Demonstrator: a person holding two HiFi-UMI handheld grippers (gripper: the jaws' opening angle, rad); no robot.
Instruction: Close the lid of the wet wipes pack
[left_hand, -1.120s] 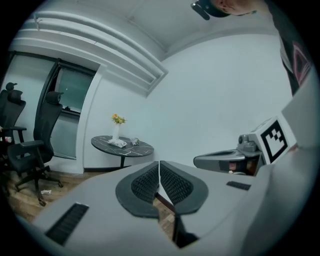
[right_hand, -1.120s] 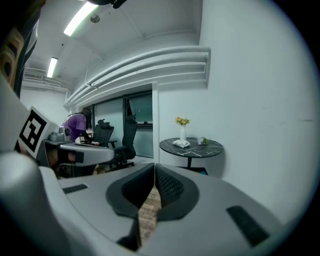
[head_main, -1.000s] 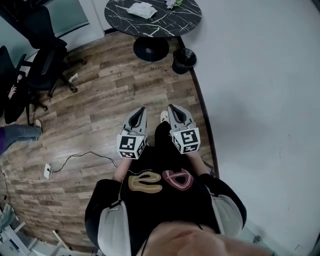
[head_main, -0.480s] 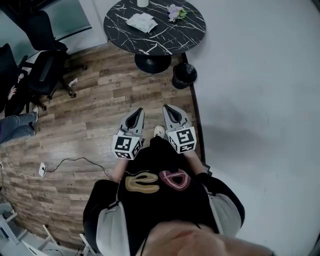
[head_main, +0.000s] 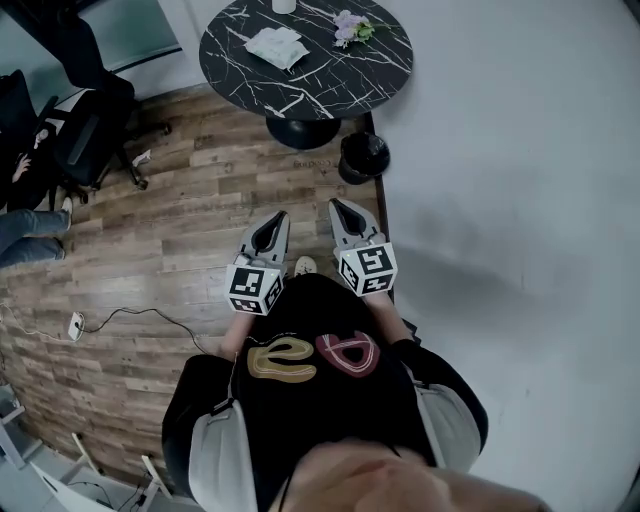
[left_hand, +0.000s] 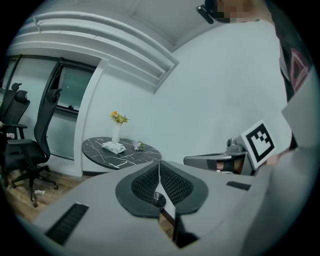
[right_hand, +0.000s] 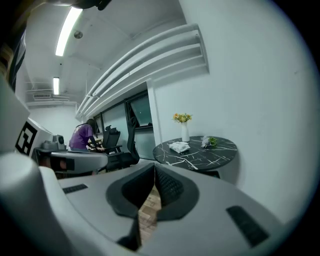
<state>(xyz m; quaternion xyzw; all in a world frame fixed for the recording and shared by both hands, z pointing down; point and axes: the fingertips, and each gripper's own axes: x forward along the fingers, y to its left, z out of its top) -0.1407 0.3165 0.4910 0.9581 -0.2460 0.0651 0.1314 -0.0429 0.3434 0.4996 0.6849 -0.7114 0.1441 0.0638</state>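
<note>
A white wet wipes pack (head_main: 275, 46) lies on a round black marble table (head_main: 330, 85) far ahead of me; it also shows as the pack (left_hand: 113, 147) in the left gripper view and the pack (right_hand: 179, 146) in the right gripper view. Whether its lid is up is too small to tell. My left gripper (head_main: 272, 222) and right gripper (head_main: 340, 208) are held side by side in front of my body, well short of the table. Both are shut with nothing between their jaws, as the left gripper (left_hand: 159, 166) and right gripper (right_hand: 154, 170) show in their own views.
A small flower bunch (head_main: 350, 26) and a white vase (left_hand: 116, 133) stand on the table. A black bin (head_main: 362, 157) sits beside the table's foot. Office chairs (head_main: 85, 125) and a seated person (head_main: 25, 215) are at the left. A cable (head_main: 130, 315) crosses the wooden floor; a white wall (head_main: 520, 180) runs along the right.
I have moved closer to the table: it and the wipes pack sit lower and fuller in the head view. Both grippers stay shut and side by side.
</note>
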